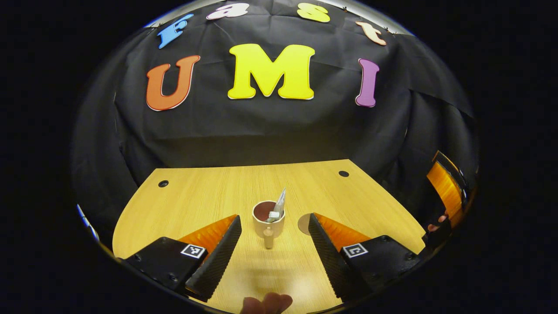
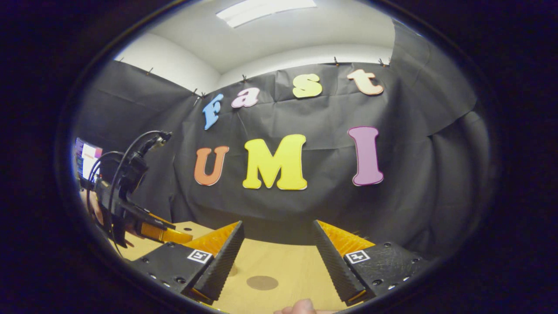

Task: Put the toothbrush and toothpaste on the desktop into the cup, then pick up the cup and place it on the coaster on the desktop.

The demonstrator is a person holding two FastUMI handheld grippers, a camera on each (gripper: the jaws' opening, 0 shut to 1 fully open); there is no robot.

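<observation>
Nearest, left gripper view: a fingertip (image 1: 267,304) of the person's hand at the bottom edge, on the pale wood desktop (image 1: 205,196).

Left gripper (image 1: 273,220): fingers spread wide, nothing between them, held above the desktop. Each finger carries a small square marker.

Cup (image 1: 268,220): cream outside, dark red inside, upright on the desktop, seen in the gap between the left gripper's fingers but beyond their tips and apart from both. Its handle points toward the camera.

Toothpaste (image 1: 281,200): a pale tube standing in the cup, leaning to the right against the rim, its flat end uppermost.

Toothbrush (image 1: 273,215): a white piece lying low inside the cup beside the tube; too small to make out in detail.

Coaster (image 1: 304,223): a flat round disc on the desktop just to the right of the cup, partly hidden behind the left gripper's right finger.

Right gripper view, near: a fingertip (image 2: 301,306) at the bottom edge.

Right gripper (image 2: 278,231): fingers parted wide, empty, over the desktop.

Coaster (image 2: 262,282): a brown disc lying flat on the wood below and between the right gripper's fingers.

Farther left in that view: the other gripper's body, with looping black cables (image 2: 117,174).

Farthest: two dark round holes (image 1: 163,183) near the desktop's back edge, then the black cloth wall (image 1: 270,126).
</observation>
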